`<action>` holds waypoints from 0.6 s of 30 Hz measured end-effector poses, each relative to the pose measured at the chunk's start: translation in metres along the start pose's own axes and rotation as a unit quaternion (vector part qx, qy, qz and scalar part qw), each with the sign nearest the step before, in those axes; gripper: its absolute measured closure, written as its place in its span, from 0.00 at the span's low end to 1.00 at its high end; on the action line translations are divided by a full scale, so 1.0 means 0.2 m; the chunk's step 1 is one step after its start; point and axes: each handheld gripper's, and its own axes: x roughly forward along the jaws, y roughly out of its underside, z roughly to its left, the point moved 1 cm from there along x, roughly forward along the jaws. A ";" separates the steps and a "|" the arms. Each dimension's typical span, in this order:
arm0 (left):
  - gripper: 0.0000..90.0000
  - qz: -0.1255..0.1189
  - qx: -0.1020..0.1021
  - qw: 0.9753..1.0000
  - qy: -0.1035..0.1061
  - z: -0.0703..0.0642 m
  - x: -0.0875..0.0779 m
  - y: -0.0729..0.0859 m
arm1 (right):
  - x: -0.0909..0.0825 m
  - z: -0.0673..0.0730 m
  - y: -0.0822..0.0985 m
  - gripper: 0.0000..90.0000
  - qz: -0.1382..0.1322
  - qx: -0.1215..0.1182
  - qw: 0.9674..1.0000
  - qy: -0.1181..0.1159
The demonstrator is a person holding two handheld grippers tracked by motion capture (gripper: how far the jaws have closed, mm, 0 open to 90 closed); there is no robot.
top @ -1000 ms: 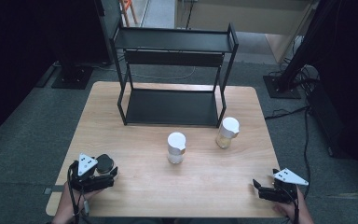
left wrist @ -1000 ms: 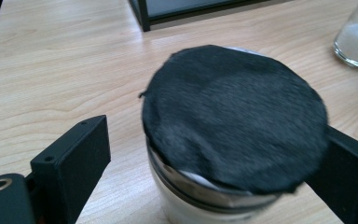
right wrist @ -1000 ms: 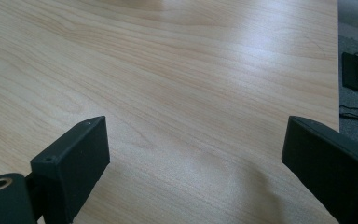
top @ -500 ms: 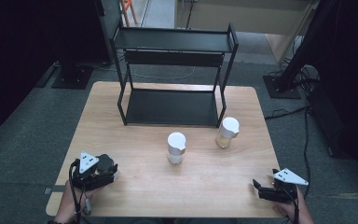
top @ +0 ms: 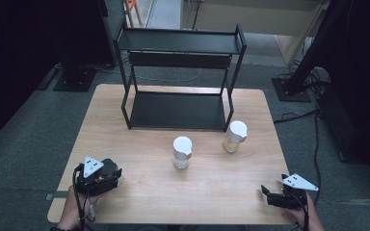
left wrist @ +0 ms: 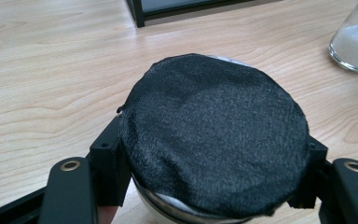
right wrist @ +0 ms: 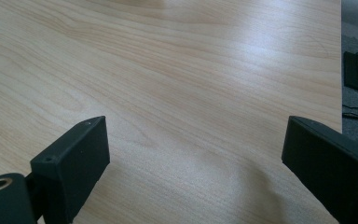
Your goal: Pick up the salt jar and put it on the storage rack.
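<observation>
A small jar with a round black fabric-covered lid [left wrist: 214, 135] stands on the wooden table [top: 139, 139] near its front left corner. My left gripper [left wrist: 209, 161] has just been closing its jaws, and they now press on the jar's two sides; from above, that left gripper [top: 107, 172] sits under its grey plate with the jar's black lid [top: 109, 166] at its tip. My right gripper [right wrist: 196, 140] is open over bare wood, and in the high view the right gripper [top: 266, 194] rests at the front right edge.
Two white-capped glass jars stand mid-table: one [top: 182, 152] at the centre, one [top: 234, 136] to its right. A glass jar with white contents [left wrist: 356, 42] lies ahead of the left gripper. A black two-tier rack [top: 180, 43] occupies the back of the table.
The left gripper's jaws have closed in on the black-lidded jar. Both hands kept their places, and the right gripper stays as it was.
</observation>
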 end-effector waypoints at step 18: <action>0.36 -0.007 -0.004 1.000 0.004 -0.03 0.01 -0.11 | 0.00 0.00 0.00 0.08 0.000 0.000 1.000 0.000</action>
